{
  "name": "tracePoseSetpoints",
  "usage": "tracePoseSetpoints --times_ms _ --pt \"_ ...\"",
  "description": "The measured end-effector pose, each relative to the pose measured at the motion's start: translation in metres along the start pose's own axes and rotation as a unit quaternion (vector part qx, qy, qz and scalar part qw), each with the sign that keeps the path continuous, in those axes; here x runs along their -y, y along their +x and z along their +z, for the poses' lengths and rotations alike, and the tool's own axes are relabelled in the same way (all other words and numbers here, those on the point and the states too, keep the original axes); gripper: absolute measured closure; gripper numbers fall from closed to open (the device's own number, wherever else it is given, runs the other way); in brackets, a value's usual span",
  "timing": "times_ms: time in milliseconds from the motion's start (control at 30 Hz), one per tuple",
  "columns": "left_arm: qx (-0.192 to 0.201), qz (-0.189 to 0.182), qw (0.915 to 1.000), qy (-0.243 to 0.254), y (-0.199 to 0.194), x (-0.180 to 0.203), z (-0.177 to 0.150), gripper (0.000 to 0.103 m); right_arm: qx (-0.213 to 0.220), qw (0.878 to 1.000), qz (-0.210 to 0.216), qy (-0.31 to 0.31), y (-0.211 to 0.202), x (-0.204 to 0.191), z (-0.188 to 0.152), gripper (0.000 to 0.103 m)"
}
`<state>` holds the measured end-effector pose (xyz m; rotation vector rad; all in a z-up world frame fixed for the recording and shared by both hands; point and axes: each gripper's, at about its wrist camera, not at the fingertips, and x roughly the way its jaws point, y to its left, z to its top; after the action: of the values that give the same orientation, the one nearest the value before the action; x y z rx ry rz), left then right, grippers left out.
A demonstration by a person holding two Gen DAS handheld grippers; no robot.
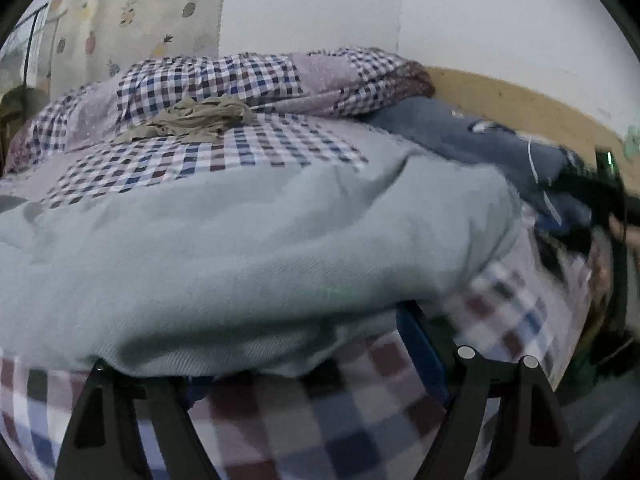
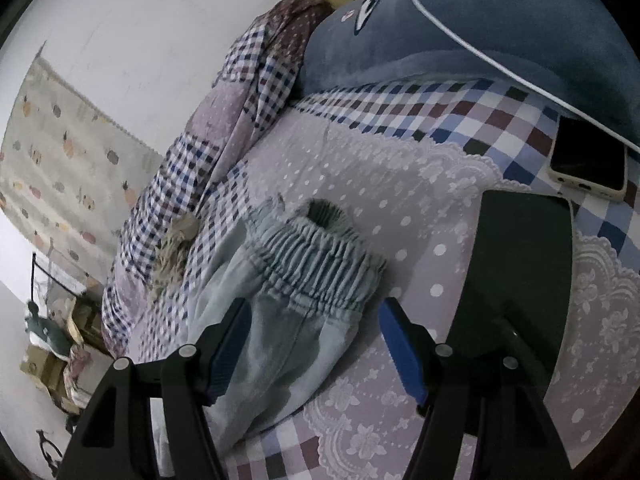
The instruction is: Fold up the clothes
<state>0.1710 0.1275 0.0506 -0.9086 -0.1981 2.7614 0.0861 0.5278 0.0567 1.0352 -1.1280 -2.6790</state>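
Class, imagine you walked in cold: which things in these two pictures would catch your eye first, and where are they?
The pale denim trousers lie on the checked bedspread, elastic waistband towards the open right gripper. A blue plush pillow and a phone sit at the bed's far end. A crumpled beige cloth lies beyond.

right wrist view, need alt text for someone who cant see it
The right tool hangs open over the elastic waistband of light blue jeans lying on a checked and lilac bedspread. A phone lies at the right beside a blue pillow.
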Motion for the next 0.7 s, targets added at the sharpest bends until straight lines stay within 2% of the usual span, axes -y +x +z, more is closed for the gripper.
tracePoseSetpoints --times_ms 100,167,200,233,267,400,433,500,567,667,700 --pt "0.033 -0.056 0.9975 -0.028 -0.017 -0.006 0.013 0.029 0.015 0.999 0.011 0.046 -0.005 0.018 0.006 0.032" --pt "0.019 -0.075 0.9967 -0.024 -0.012 -0.011 0.009 0.029 0.012 0.997 0.022 0.076 -0.003 0.027 0.007 0.032" --pt "-0.008 -0.076 0.9969 -0.020 -0.002 -0.014 0.001 0.030 0.007 0.996 0.029 0.089 0.000 0.030 0.007 0.032" --pt "-0.044 -0.074 0.9961 -0.017 0.009 -0.018 -0.009 0.036 -0.001 0.995 0.035 0.094 0.004 0.030 0.006 0.032" --pt "-0.059 -0.075 0.9954 -0.010 0.013 -0.018 -0.015 0.038 -0.008 0.995 0.040 0.096 0.008 0.028 0.005 0.032" --pt "-0.055 -0.078 0.9954 0.013 0.012 -0.012 -0.024 0.037 -0.025 0.996 0.044 0.067 0.020 0.011 0.002 0.032" --pt "-0.055 -0.077 0.9954 0.012 0.014 -0.012 -0.022 0.034 -0.028 0.997 0.045 0.061 0.023 0.007 0.001 0.032" --pt "-0.054 -0.076 0.9956 0.010 0.019 -0.012 -0.019 0.028 -0.031 0.996 0.045 0.065 0.026 0.006 -0.001 0.032" --pt "-0.053 -0.075 0.9957 0.008 0.024 -0.012 -0.015 0.029 -0.031 0.996 0.043 0.073 0.029 0.008 -0.002 0.032" --pt "-0.045 -0.086 0.9949 -0.024 0.023 -0.012 -0.010 0.036 -0.030 0.995 0.047 0.079 0.029 0.011 -0.001 0.032" --pt "-0.045 -0.084 0.9954 -0.009 0.021 -0.006 -0.011 0.042 -0.030 0.995 0.049 0.081 0.030 0.011 -0.001 0.032"
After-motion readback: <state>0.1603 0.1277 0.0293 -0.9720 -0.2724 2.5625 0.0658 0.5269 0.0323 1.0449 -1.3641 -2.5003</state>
